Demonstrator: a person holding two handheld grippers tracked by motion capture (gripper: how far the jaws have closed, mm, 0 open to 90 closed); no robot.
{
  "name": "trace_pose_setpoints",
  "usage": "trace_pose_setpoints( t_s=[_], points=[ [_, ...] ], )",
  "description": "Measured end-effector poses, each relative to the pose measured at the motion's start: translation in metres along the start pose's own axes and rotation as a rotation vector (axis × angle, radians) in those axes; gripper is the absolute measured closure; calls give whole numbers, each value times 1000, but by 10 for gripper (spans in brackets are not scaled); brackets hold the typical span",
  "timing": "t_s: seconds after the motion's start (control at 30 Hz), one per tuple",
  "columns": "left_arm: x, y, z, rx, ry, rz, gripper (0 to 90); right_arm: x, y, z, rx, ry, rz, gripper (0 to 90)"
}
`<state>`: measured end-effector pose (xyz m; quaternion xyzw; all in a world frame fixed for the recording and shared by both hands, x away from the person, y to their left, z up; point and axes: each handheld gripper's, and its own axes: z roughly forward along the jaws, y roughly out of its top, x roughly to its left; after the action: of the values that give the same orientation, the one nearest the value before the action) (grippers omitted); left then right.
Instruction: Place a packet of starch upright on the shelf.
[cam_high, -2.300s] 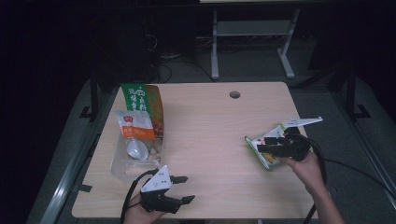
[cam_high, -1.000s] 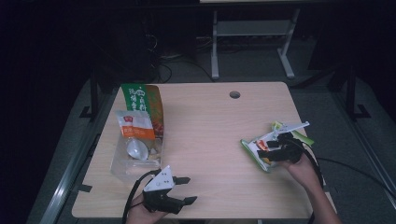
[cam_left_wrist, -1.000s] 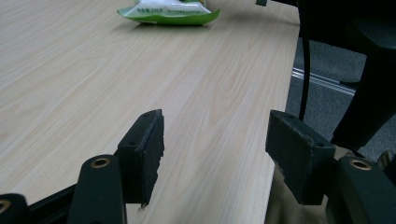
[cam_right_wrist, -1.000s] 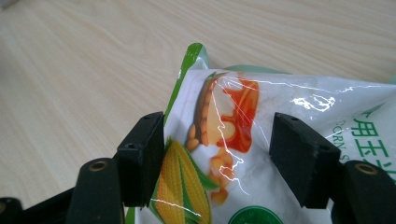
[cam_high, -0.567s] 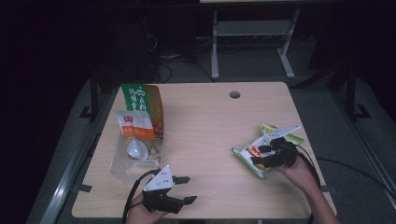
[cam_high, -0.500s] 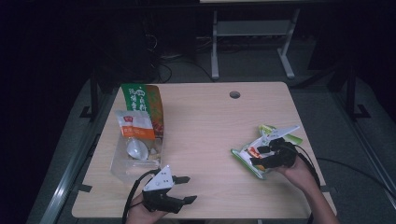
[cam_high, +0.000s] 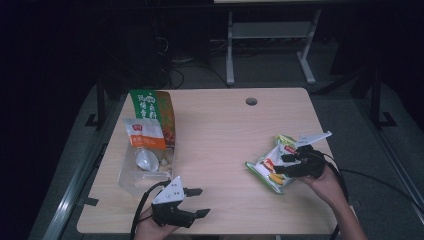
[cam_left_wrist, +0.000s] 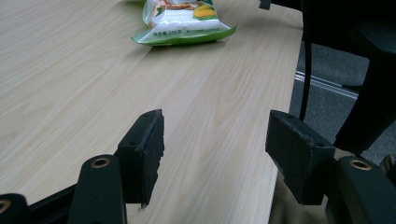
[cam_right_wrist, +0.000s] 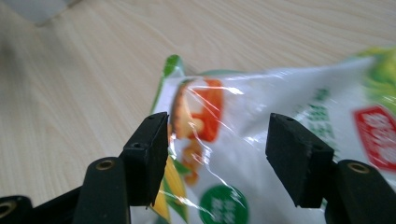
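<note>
A pale wood-grain desk (cam_high: 225, 135) stands in a dark room, with a round cable hole (cam_high: 251, 101) near its far edge, grey floor around it and a white metal frame (cam_high: 270, 45) behind.

At the desk's near edge the left gripper (cam_high: 192, 202) sits low over bare wood, its fingers (cam_left_wrist: 144, 149) well apart with nothing between them. The right gripper (cam_high: 284, 163) is down at a green and white snack bag (cam_high: 272, 165) lying flat on the right side of the desk. Its fingers (cam_right_wrist: 149, 154) are spread wide over the bag's glossy film, one at the bag's edge and the other above the printed face; I cannot tell whether they touch it.

On the left side lies a green and orange food pouch (cam_high: 152, 112), with a smaller orange and white packet (cam_high: 145, 135) overlapping its near end, and a clear plastic bag (cam_high: 145, 167) holding a white spoon (cam_high: 145, 159).

The right gripper view gives the bag's print up close: orange pieces, a red label, a green round mark. The left gripper view catches the same bag (cam_left_wrist: 187, 21) from across the desk, plus the desk's edge and a black cable (cam_left_wrist: 306, 60) hanging beyond it.
</note>
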<state>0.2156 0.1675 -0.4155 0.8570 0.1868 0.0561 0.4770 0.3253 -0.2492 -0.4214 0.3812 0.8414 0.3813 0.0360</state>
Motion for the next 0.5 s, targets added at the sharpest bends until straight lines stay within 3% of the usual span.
trace_pose_setpoints(
  t_s=[0.2,0.33,0.5],
  points=[
    [0,0,2,6,-4,2,369,-12,-17,-16,-15,-57,48,375],
    [-1,0,3,13,-7,2,369,-19,-31,-24,3,-101,87,379],
    [-1,0,3,11,-6,1,370,-26,-42,-34,-15,-116,104,382]
  ],
)
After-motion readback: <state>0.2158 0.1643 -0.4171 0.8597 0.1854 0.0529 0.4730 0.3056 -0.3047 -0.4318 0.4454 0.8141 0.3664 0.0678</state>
